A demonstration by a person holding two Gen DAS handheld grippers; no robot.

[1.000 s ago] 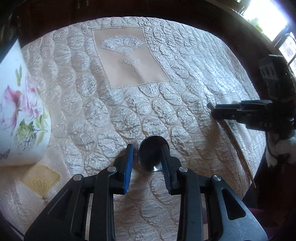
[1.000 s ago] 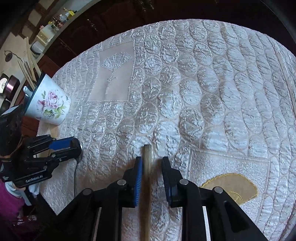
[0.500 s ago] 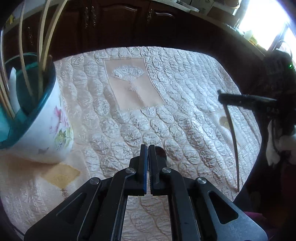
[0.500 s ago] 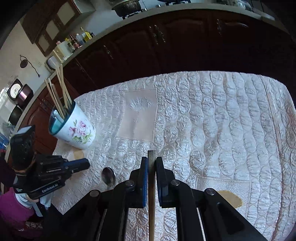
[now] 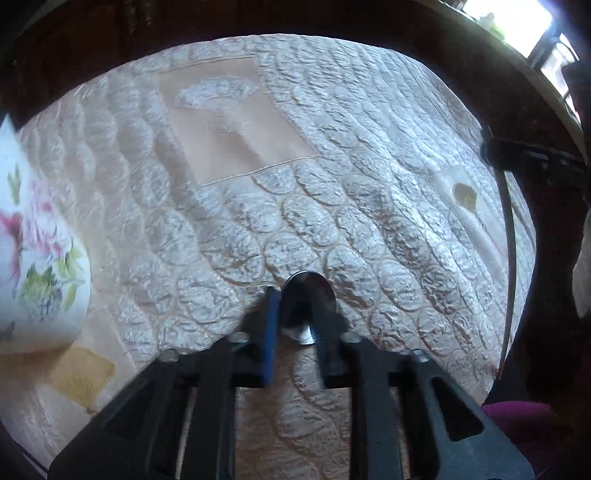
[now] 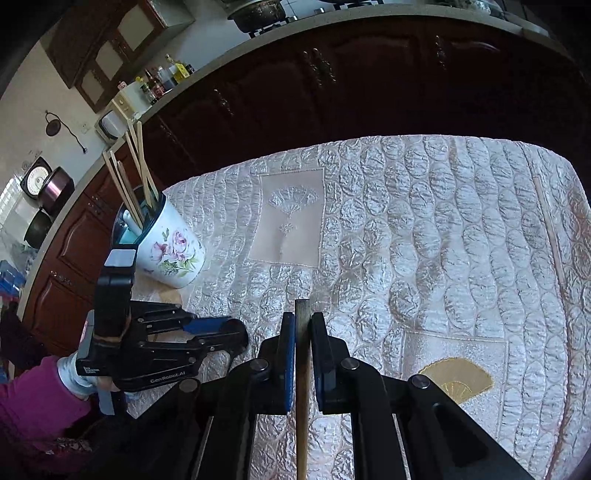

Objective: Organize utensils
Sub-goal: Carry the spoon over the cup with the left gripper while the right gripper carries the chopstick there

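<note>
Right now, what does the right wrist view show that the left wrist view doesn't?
Right wrist only: chopsticks standing in the cup, a loose chopstick lying on the cloth, the kitchen counter. Left wrist only: a look between the left tongs, whose jaws have just been opening, with the spoon between them; grip unclear. Both: floral cup, quilted cloth, right tongs shut on the held chopstick.

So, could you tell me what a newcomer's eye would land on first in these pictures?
Probably the floral cup at the left of the quilted tablecloth, with chopsticks bristling out of it. Next, the right gripper, its jaws clamped on a single chopstick in the foreground. Then the left gripper, low over the cloth with a metal spoon between its jaws.
</note>
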